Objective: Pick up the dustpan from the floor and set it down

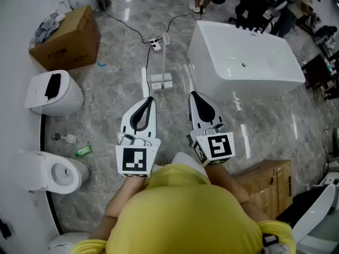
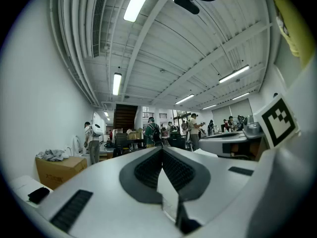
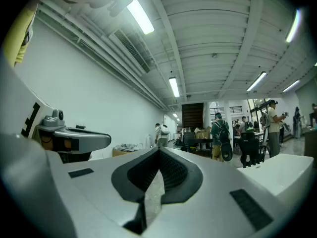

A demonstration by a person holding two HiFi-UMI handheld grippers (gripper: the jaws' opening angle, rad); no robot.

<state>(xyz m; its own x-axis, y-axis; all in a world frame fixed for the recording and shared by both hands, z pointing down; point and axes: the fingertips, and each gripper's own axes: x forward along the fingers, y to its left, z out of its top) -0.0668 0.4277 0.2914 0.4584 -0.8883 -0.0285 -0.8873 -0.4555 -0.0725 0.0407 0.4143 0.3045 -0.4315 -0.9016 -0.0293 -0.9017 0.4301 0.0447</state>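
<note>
Glossy grey marble floor (image 1: 108,107) seen from above. At 12 o'clock, near the centre, a white long-handled dustpan (image 1: 161,82) lies flat, with a power strip (image 1: 155,44) and black cables just beyond it. A white bathtub (image 1: 243,57) stands at 1 o'clock. An open cardboard box (image 1: 69,41) sits at 10 o'clock, two white toilets (image 1: 53,92) at 9 and 8, and a second carton (image 1: 271,180) at 4.

Print on the cardboard box (image 1: 69,36) is unreadable
</note>
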